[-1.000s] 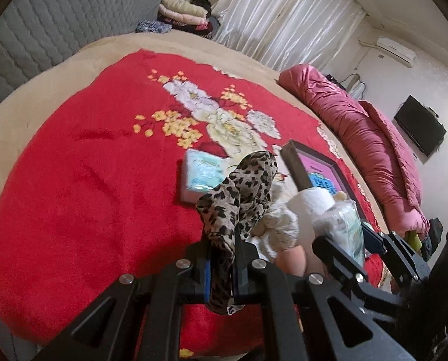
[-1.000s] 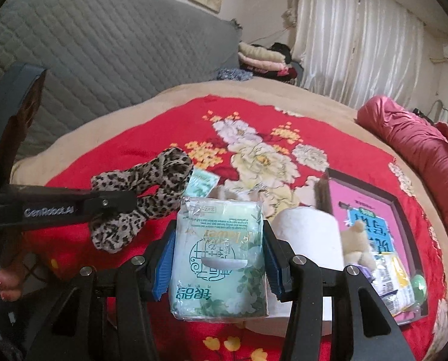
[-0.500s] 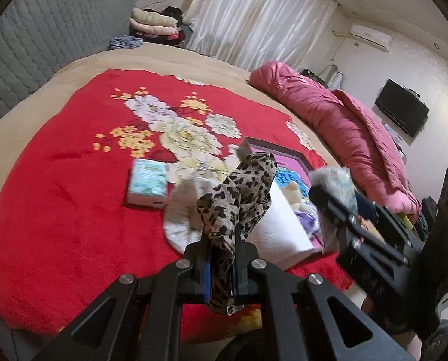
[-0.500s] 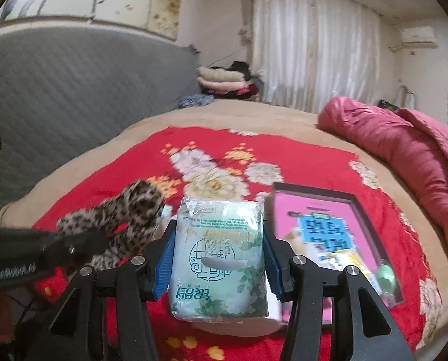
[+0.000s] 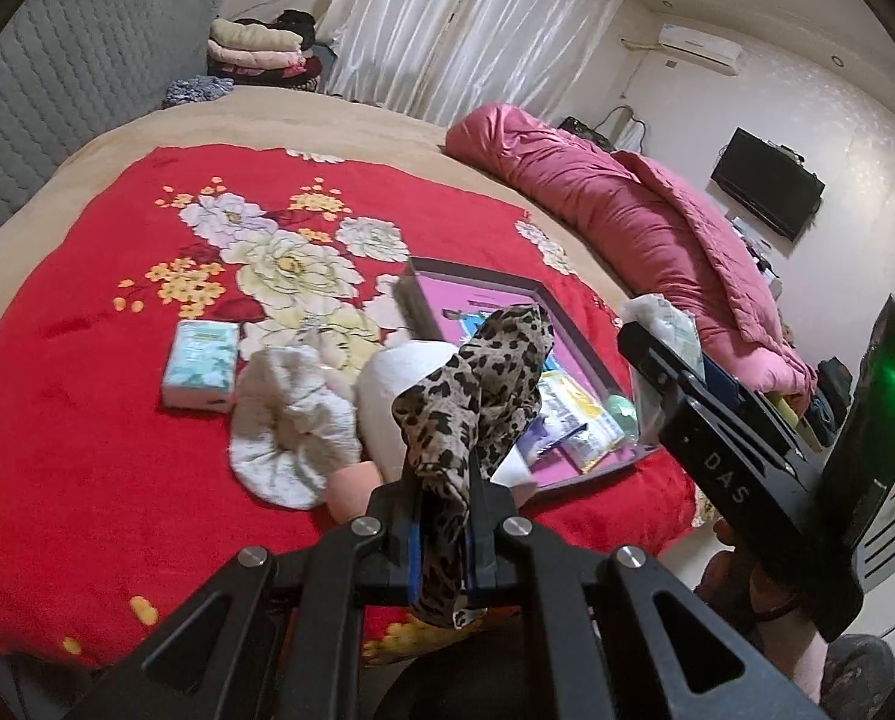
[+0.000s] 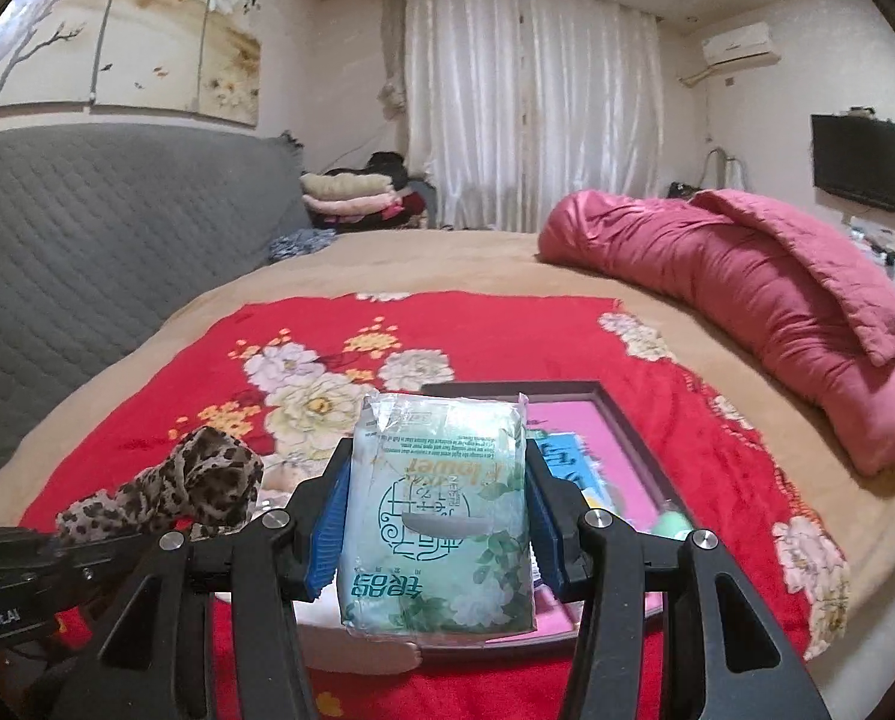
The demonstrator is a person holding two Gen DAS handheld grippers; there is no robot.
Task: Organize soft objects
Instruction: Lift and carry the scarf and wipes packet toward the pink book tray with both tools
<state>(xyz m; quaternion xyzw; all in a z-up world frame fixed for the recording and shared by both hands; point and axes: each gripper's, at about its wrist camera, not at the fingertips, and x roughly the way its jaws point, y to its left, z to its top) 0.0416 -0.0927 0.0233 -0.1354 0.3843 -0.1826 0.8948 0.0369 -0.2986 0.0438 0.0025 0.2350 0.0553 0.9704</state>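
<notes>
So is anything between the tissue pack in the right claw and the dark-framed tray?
Nothing visible blocks it. The right claw holds the tissue pack above the bed, and the tray's pink floor just behind it lies open. Loose packets sit at its near end, and the leopard-print cloth hangs off to the left.

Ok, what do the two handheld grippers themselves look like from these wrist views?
Both are matte black plastic frames with silver bolt heads at the linkage joints and blue ribbed pads inside the fingers. The left gripper carries white "GenRobot.AI" lettering on its side, seen from the right wrist. The right gripper has "DAS" embossed on its body and a green light glowing on it.
</notes>
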